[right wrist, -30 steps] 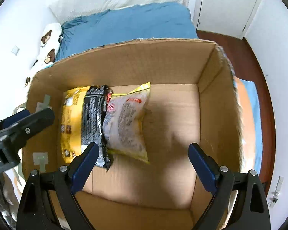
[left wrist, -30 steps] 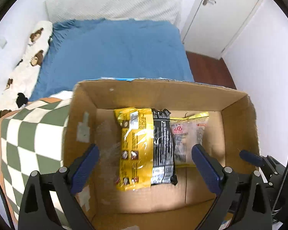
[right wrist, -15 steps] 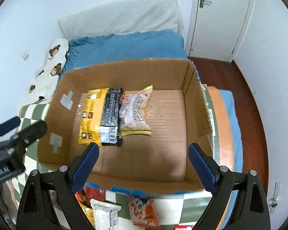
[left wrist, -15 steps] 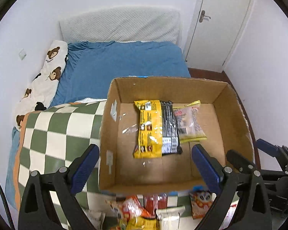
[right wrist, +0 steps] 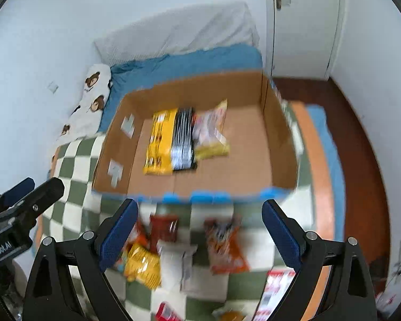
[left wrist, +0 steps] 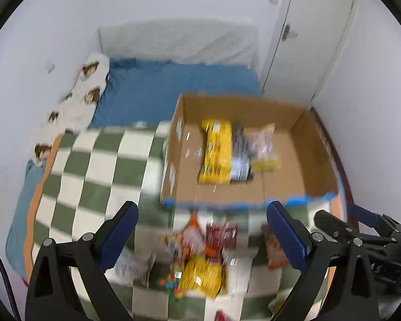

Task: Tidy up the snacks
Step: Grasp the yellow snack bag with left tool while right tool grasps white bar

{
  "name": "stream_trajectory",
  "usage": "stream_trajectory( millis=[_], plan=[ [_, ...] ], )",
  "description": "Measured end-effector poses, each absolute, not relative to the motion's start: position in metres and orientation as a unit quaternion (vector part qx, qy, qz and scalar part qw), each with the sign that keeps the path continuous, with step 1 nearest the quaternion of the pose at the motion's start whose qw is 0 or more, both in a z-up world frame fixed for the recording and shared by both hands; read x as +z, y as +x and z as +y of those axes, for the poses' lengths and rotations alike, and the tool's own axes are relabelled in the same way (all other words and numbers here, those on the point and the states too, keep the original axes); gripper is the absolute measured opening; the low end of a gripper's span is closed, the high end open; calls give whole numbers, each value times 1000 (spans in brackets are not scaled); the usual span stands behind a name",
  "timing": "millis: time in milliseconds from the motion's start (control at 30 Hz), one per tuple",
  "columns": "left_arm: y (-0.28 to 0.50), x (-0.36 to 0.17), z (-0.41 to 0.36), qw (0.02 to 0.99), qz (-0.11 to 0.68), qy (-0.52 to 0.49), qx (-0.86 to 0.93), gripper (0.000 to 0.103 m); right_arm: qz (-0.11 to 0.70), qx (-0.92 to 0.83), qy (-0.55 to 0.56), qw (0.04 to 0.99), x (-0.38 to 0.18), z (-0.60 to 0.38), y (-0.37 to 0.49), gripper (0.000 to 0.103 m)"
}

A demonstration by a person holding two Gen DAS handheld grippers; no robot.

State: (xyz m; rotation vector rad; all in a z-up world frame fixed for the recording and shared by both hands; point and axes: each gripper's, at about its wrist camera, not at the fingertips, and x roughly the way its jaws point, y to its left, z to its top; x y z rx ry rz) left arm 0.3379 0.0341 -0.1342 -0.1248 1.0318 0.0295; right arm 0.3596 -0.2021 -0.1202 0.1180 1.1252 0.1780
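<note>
An open cardboard box [left wrist: 302, 171] [right wrist: 251, 165] sits on a green-and-white checkered blanket. Inside lie a yellow packet [left wrist: 216, 155] [right wrist: 160, 144], a black packet [left wrist: 240, 157] [right wrist: 183, 144] and a clear-and-yellow packet [left wrist: 264, 147] [right wrist: 211, 133] side by side. Several loose snack packs lie on the blanket in front of the box: a yellow bag [left wrist: 203, 278] [right wrist: 143, 264], an orange bag [right wrist: 227, 246], a dark red pack [right wrist: 164, 227]. My left gripper [left wrist: 203, 235] and right gripper [right wrist: 197, 235] are both open and empty, above the loose snacks. Both views are blurred.
The checkered blanket [left wrist: 93, 176] covers a bed with a blue sheet [left wrist: 173, 91], a bear-print pillow [left wrist: 74, 107] at left and a white headboard. A white door [left wrist: 312, 40] and wood floor [right wrist: 361, 147] lie right.
Both grippers have pulled back and up from inside the box. The box looks smaller, and the loose snacks in front of it have come into view. Both stay open.
</note>
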Motion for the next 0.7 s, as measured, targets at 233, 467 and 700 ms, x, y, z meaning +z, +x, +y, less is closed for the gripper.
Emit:
stream_trajectory(
  millis=[233,467,700],
  plan=[
    [302,-244,50,779,616,-110,31,98,622,98,134,765,-219,-207,323,96],
    [279,-303,78,732,660,-157,63,98,667,108,137,724,-301,-166,325,83],
    [281,-323,84,673,674,-299,51,98,676,95,86,725,-317,-160,318,58]
  ],
)
